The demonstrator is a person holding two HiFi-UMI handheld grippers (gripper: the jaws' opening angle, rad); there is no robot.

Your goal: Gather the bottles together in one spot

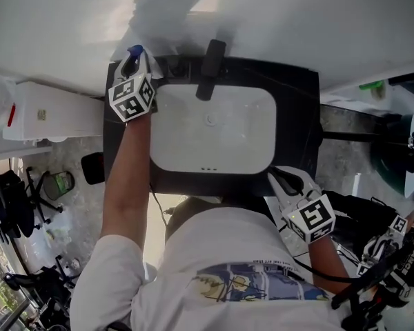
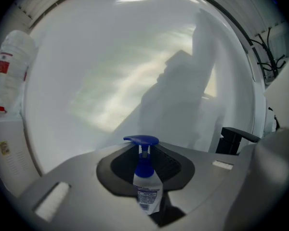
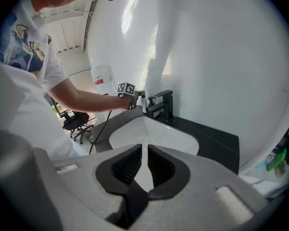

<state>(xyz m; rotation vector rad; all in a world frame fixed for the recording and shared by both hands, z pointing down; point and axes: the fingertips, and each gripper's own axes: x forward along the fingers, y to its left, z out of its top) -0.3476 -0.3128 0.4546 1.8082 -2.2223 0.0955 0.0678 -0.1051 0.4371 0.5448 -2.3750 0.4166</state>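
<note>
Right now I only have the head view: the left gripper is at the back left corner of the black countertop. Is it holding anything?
Observer: Yes. The left gripper view shows the left gripper closed on a small pump bottle with a blue head and white label.
Operator: And the right one?
Observer: The right gripper view shows the right gripper with its jaws almost together and nothing between them.

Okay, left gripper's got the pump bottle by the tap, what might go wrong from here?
1. The fingers of the left gripper hold the pump bottle only by its sides, so it may twist or slip when carried.
2. The faucet stands close beside it, and a sideways swing may clip it.
3. The basin lies right alongside, so a dropped bottle would likely roll in.
</note>
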